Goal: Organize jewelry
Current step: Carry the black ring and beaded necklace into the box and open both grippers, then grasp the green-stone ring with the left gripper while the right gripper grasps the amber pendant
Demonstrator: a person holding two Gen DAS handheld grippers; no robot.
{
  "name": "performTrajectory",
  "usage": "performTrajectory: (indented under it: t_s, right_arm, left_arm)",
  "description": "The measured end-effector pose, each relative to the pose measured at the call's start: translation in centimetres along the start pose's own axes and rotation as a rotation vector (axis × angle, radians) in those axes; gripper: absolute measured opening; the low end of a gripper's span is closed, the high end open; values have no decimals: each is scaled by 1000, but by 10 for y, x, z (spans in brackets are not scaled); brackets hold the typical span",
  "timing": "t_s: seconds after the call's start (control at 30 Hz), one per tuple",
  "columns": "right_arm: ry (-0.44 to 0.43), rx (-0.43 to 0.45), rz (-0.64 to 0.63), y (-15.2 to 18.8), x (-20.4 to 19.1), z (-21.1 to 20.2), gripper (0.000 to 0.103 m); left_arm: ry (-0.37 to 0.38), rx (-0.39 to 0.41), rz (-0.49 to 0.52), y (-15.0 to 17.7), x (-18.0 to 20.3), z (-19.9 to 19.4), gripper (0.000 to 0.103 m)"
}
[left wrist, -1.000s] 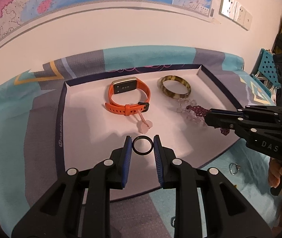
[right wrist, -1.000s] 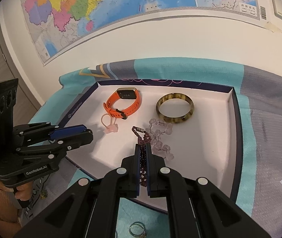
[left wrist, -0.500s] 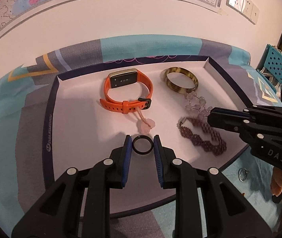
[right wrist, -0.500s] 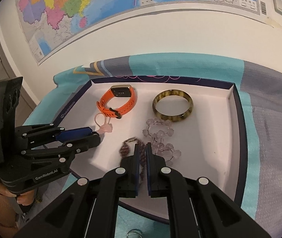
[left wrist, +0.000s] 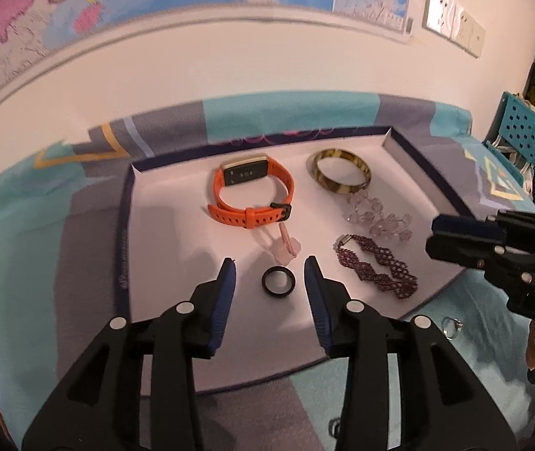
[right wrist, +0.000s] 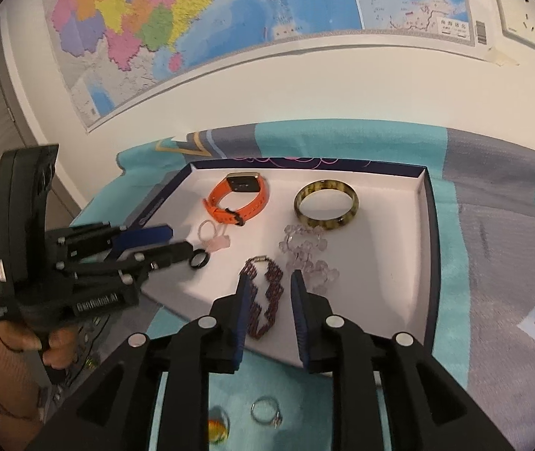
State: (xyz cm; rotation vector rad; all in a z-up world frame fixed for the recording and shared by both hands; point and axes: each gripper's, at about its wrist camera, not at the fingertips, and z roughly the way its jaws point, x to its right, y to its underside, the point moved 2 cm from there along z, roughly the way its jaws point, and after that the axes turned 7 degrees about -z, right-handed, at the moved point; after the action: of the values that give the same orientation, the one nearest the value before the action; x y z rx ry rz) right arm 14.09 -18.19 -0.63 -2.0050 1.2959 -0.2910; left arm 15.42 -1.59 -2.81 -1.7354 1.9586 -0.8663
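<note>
- Jaws of the left hand-held gripper (left wrist: 269,263) are seen opening; the black ring (left wrist: 278,281) lies flat on the white tray (left wrist: 177,233) between them, untouched by either pad.
- Jaws of the right hand-held gripper (right wrist: 269,280) are likewise opening over the purple beaded bracelet (right wrist: 263,300), which lies on the tray between its fingers, unpinched.
- Beyond both, an orange watch (left wrist: 252,195) and a tortoiseshell bangle (left wrist: 342,174) are seen.
</note>
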Motion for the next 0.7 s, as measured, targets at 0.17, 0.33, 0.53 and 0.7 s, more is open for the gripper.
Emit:
performTrajectory:
  t_s: [0.17,0.33,0.53,0.7]
  right_arm:
    - [-1,-2,-39,12,-10,-16,23]
    - [-5,-22,-81,34,-21,-32,29]
    - [-3,-66,-112,61,-34,-36,31]
    - [-15,-94,-115,74,-40,-34,32]
  left_arm:
    - [10,51,8,6,-2,-29,41]
    - [13,78,23,19,-5,-52,43]
    - [30,82,8,40,-13,-69,45]
    - [30,55,18,61,-16,-71,45]
